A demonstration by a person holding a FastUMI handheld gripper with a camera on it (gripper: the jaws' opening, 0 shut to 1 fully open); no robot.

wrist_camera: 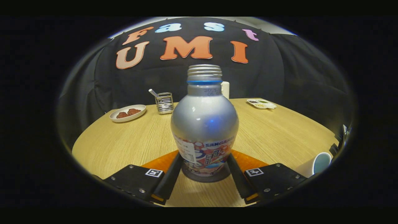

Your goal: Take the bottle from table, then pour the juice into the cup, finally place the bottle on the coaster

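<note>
Two fingers (pixel 172 172): gripper (pixel 204 174) pinching bottle (pixel 204 124) low
hidden: coaster (pixel 248 161) mostly behind bottle; cup (pixel 320 163) right of bottle, cut off
bottle: silver, uncapped, upright

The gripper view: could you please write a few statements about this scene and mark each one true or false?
1. The bottle stands upright between the gripper fingers. True.
2. The bottle has a cap on. False: its threaded neck is bare and open.
3. The cup lies beside the right finger, its mouth facing sideways. True.
4. The plate beyond the bottle is empty. False: brown food lies on it.
5. The bottle stands on bare table. False: an orange coaster lies under it.
</note>
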